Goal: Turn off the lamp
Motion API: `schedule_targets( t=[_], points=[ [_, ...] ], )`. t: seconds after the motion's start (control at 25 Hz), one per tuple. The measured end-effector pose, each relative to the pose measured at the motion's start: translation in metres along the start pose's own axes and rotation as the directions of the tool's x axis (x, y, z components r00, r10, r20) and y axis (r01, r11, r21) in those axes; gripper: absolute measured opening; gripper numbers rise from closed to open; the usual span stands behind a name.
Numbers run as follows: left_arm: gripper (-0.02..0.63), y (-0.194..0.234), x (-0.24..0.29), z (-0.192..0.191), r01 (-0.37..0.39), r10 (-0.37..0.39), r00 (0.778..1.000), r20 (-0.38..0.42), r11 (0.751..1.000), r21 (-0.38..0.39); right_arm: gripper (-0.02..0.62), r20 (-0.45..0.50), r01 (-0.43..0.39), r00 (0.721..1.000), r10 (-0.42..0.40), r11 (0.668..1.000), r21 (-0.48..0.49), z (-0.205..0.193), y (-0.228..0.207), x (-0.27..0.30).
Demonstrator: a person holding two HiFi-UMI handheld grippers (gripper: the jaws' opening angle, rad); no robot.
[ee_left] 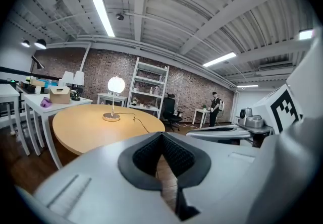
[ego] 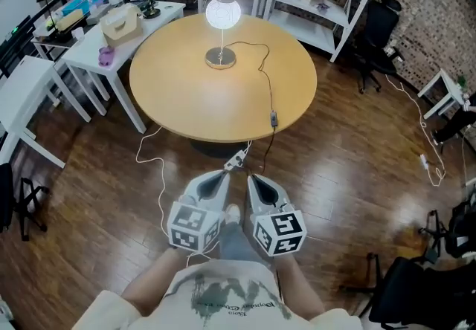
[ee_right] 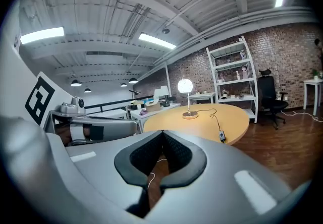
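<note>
Round desk (ego: 186, 102) has a smooth light wood top. The lamp (ego: 223, 15) stands upright on it, toward 12 o'clock from the centre: a white globe, lit, on a thin vertical metal stem with a shiny disc base. A thin black cord (ego: 263, 74) runs toward 5 o'clock to a small dark switch (ego: 274, 120) at the desk edge. Left claw (ego: 224, 174) and right claw (ego: 251, 177), grey plastic, sit side by side at 6 o'clock, well apart from the desk. Both are pressed together with nothing between.
</note>
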State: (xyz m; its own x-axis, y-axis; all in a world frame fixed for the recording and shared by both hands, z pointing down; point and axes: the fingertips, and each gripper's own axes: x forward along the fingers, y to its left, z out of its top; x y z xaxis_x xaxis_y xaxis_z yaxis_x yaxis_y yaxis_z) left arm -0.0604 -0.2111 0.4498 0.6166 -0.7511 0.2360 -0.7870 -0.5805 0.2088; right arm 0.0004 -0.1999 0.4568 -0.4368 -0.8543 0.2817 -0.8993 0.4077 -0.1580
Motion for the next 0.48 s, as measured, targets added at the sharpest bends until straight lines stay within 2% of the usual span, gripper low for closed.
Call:
schedule_targets(
  t=[0.48],
  points=[
    [-0.005, 0.067, 0.132, 0.03, -0.044, 0.044, 0.998, -0.047, 0.999, -0.009, 0.0, -0.026, -0.037, 0.999, 0.037, 0.999, 0.005, 0.031, -0.087, 0.117]
  ],
)
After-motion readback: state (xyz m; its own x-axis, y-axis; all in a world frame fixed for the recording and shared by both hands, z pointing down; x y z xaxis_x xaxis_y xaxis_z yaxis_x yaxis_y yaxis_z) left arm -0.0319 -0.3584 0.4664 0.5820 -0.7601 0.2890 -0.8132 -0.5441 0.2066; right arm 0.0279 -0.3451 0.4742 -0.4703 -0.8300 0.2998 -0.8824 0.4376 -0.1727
